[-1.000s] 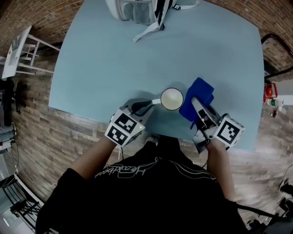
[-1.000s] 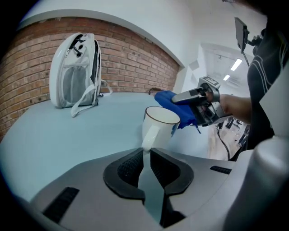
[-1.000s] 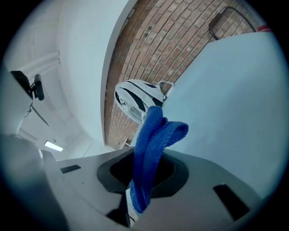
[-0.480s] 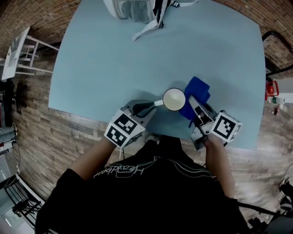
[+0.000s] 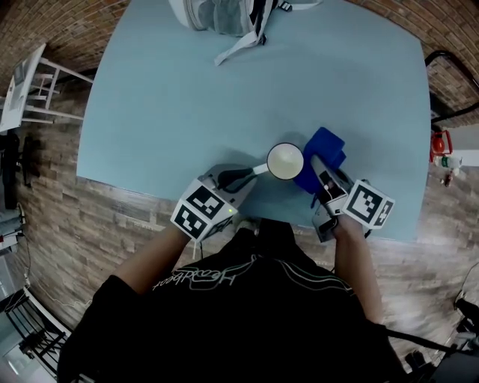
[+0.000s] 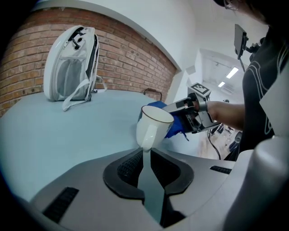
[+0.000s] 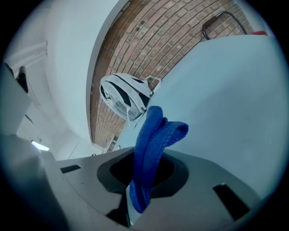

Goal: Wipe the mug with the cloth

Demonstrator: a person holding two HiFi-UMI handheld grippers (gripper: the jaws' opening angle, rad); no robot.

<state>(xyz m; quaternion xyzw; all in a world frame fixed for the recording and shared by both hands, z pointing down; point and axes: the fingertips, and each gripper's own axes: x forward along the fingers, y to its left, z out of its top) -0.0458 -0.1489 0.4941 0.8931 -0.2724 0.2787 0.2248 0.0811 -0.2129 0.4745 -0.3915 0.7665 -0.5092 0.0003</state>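
A white mug (image 5: 284,161) with a dark rim hangs just above the pale blue table (image 5: 187,112), near its front edge. My left gripper (image 5: 241,173) is shut on the mug's handle (image 6: 145,153), and the mug (image 6: 152,128) tilts away from it. A blue cloth (image 5: 323,153) is pinched in my right gripper (image 5: 320,173), to the right of the mug and touching its side. In the right gripper view the folded cloth (image 7: 153,144) stands up between the jaws. From the left gripper view, the right gripper (image 6: 192,115) presses the cloth (image 6: 174,128) against the mug's far side.
A white and grey backpack (image 5: 224,16) lies at the far edge of the table, its strap trailing onto the top. A white chair (image 5: 30,86) stands on the wood floor at the left. A red object (image 5: 439,146) sits by the table's right edge.
The mug has shifted slightly right and away. The right gripper with the cloth has drawn in closer to the mug's side.
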